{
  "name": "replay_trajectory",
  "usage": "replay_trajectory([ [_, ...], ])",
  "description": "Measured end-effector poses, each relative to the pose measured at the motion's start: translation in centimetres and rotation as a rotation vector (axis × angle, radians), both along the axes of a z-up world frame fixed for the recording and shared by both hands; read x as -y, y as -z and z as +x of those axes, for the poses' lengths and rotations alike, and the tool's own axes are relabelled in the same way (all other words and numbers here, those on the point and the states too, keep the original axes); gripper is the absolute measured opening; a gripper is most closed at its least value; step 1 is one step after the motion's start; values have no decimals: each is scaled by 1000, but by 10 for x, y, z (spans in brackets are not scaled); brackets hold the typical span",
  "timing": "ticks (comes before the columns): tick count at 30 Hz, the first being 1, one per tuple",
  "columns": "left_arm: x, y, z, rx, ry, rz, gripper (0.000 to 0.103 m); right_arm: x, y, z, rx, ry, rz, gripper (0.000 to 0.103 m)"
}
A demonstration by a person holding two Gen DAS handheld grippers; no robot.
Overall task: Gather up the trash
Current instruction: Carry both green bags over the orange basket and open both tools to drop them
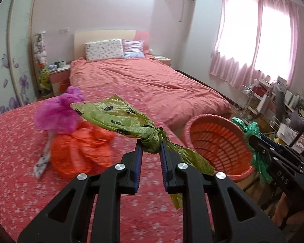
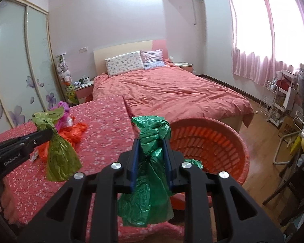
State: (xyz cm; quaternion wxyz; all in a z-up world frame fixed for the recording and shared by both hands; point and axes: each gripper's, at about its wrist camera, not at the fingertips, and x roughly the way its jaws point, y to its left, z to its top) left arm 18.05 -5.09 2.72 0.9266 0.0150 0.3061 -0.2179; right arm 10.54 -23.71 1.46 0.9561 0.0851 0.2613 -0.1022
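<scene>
My left gripper (image 1: 151, 144) is shut on the knot of an olive-green plastic bag (image 1: 119, 119) and holds it above the red flowered table cover; the bag also shows hanging in the right wrist view (image 2: 60, 154). My right gripper (image 2: 151, 141) is shut on a dark green plastic bag (image 2: 150, 182) beside the rim of the orange basket (image 2: 223, 151). In the left wrist view the basket (image 1: 216, 145) stands just right of the olive bag, with the dark green bag (image 1: 251, 129) at its far rim. An orange bag (image 1: 79, 154) and a purple bag (image 1: 58, 113) lie on the table.
The table with the red flowered cover (image 1: 16, 151) fills the left. A bed with a salmon duvet (image 1: 152, 83) lies behind it. A white wire rack (image 2: 271, 103) and cluttered shelves stand at the right under pink curtains. Wooden floor (image 2: 261, 133) lies beyond the basket.
</scene>
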Motion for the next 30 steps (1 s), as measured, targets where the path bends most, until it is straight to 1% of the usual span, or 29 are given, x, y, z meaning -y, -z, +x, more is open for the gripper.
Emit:
replay_trajectory([
  [7,35,6,4,-13,71,-9,17,29,8,-2,5,49,29,24],
  [22,112,20,20,-42,190,-32,17,85,31,14,-8,134,62,24],
  [30,140,29,24,-54,239,-17,17,107,42,19,-10,168,86,24],
])
